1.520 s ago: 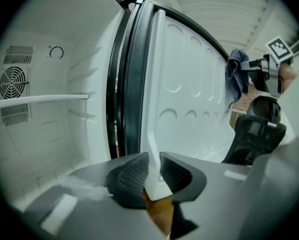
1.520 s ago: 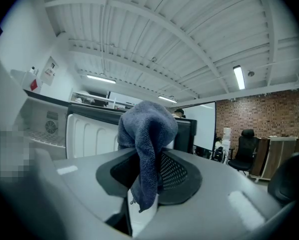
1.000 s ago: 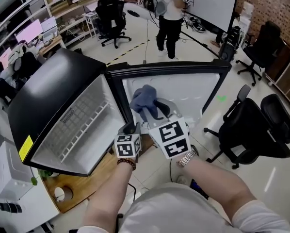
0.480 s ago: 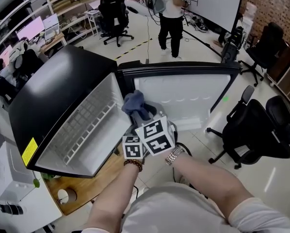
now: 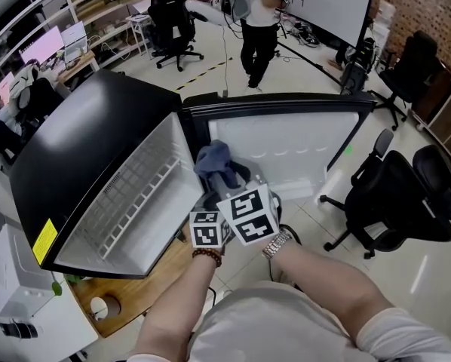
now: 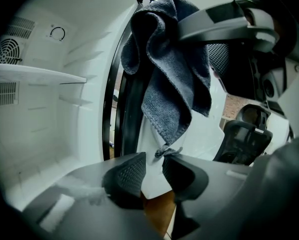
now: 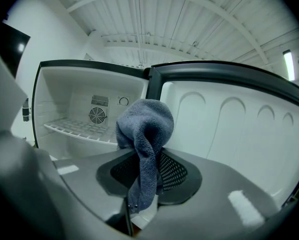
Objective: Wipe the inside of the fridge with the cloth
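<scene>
A blue-grey cloth [image 5: 214, 163] hangs bunched from my right gripper [image 5: 227, 183], whose jaws are shut on it [image 7: 142, 176]. It is held in front of the open black fridge [image 5: 82, 149], at the hinge between the white interior [image 7: 84, 114] and the door's inner side [image 5: 286, 153]. My left gripper [image 6: 153, 173] sits just below and beside the right one. Its jaws have just been opening and stand slightly apart. The cloth's lower corner [image 6: 167, 151] dangles at the top of that gap, unpinched. Its marker cube [image 5: 207, 230] touches the right cube [image 5: 248, 216].
A wire shelf [image 7: 77, 129] and a round fan grille [image 7: 97, 115] are inside the fridge. Black office chairs [image 5: 395, 194] stand right of the door. A person [image 5: 256, 21] stands behind the fridge. A wooden board [image 5: 135, 292] and a white appliance [image 5: 14, 292] are at lower left.
My right gripper has moved left with the cloth, closer to the fridge opening and up against the left gripper. The left gripper has hardly shifted. The person behind has stepped.
</scene>
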The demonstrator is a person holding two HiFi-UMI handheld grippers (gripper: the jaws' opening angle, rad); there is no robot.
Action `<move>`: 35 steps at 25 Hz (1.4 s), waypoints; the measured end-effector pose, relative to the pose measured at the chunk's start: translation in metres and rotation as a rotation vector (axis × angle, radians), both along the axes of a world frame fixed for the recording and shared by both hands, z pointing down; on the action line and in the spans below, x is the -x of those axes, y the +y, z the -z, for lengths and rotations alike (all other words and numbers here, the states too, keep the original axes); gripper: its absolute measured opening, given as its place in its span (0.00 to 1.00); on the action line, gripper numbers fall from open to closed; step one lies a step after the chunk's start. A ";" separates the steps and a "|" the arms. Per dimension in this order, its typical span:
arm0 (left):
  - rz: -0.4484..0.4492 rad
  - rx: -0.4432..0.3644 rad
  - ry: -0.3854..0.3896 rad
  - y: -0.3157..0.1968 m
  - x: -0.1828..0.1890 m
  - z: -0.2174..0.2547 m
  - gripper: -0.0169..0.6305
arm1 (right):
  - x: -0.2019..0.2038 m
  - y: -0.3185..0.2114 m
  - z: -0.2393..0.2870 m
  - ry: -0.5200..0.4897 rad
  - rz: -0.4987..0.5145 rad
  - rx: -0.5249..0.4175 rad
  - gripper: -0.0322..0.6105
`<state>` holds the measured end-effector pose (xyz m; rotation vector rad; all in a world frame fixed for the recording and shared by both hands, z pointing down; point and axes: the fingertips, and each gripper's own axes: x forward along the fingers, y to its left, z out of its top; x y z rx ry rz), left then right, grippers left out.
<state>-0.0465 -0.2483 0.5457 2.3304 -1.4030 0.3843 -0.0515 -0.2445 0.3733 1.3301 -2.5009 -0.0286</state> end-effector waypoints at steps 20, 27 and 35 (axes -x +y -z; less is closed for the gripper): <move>0.024 -0.005 -0.015 0.000 0.002 0.003 0.18 | -0.024 -0.005 -0.011 -0.029 -0.030 0.030 0.21; 0.035 -0.003 -0.021 0.001 0.001 0.004 0.18 | -0.044 -0.014 -0.018 -0.028 -0.074 0.049 0.21; 0.054 -0.003 -0.018 0.000 0.002 0.004 0.18 | -0.076 -0.020 -0.022 -0.028 -0.131 0.057 0.21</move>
